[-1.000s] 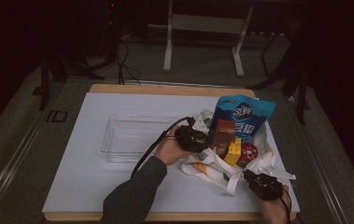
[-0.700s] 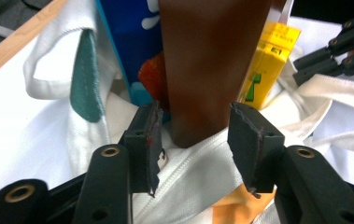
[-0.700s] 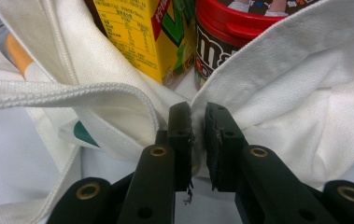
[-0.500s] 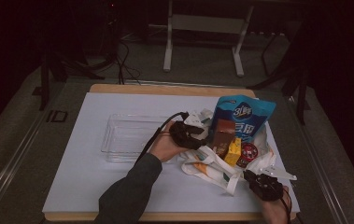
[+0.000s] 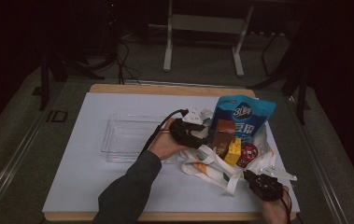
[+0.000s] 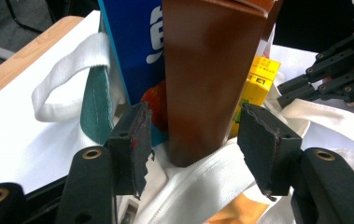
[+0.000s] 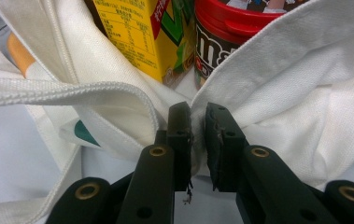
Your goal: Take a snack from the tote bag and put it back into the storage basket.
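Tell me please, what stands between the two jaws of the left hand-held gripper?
In the left gripper view, the brown carton stands between the left hand-held gripper jaws, which have just been opening and do not press it.

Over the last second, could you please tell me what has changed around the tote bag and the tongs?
The left tongs have just been opening: their pads now stand apart on either side of the brown carton, not pressing it. The left hand shifted slightly toward the clear tray. The right tongs stay pinched on the white tote bag, and the blue pouch and yellow box remain in place.
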The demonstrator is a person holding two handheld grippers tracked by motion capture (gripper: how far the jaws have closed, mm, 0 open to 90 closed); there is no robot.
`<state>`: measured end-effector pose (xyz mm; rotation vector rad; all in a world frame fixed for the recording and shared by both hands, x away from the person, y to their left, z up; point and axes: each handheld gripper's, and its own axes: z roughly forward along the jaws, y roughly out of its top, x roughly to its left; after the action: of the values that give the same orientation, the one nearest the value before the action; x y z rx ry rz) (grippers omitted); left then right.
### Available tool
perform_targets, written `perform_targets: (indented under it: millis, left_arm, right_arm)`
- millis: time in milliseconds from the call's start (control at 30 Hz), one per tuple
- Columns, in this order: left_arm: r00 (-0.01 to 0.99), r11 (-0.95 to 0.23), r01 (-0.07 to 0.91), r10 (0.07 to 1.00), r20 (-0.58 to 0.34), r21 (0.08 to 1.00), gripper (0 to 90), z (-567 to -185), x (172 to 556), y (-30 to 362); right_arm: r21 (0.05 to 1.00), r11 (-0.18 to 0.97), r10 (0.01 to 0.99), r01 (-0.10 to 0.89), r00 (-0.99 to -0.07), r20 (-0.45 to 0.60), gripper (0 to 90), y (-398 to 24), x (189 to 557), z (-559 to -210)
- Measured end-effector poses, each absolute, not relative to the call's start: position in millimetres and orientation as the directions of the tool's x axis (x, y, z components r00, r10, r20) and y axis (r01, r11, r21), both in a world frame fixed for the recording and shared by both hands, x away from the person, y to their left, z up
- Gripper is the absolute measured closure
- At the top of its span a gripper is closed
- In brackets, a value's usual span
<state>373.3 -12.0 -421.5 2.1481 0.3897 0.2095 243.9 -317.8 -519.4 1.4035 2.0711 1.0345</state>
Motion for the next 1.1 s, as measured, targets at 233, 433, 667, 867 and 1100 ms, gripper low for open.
perform_targets:
  millis: [233, 433, 667, 867, 1100]
  left_arm:
    - [0.945, -0.533, 0.164, 0.327, 0.023, 0.83, 42.1, -412, 374, -17]
    - [0.955, -0.519, 0.152, 0.297, 0.011, 0.841, 35.8, -411, 377, -21]
    - [0.966, -0.501, 0.14, 0.257, -0.008, 0.854, 29.9, -407, 380, -24]
    - [0.974, -0.501, 0.148, 0.225, -0.036, 0.853, 26.9, -404, 391, -30]
    - [0.977, -0.512, 0.14, 0.213, -0.033, 0.848, 25.1, -405, 396, -41]
  right_arm:
    - [0.775, 0.207, 0.918, 0.597, -0.392, 0.057, 80.2, -318, 244, -519]
    - [0.774, 0.2, 0.918, 0.601, -0.391, 0.066, 79.9, -318, 245, -519]
    - [0.774, 0.197, 0.918, 0.601, -0.391, 0.07, 79.8, -318, 245, -519]
    - [0.776, 0.192, 0.917, 0.601, -0.392, 0.077, 79.8, -319, 245, -520]
    - [0.775, 0.189, 0.914, 0.602, -0.397, 0.085, 79.7, -320, 246, -520]
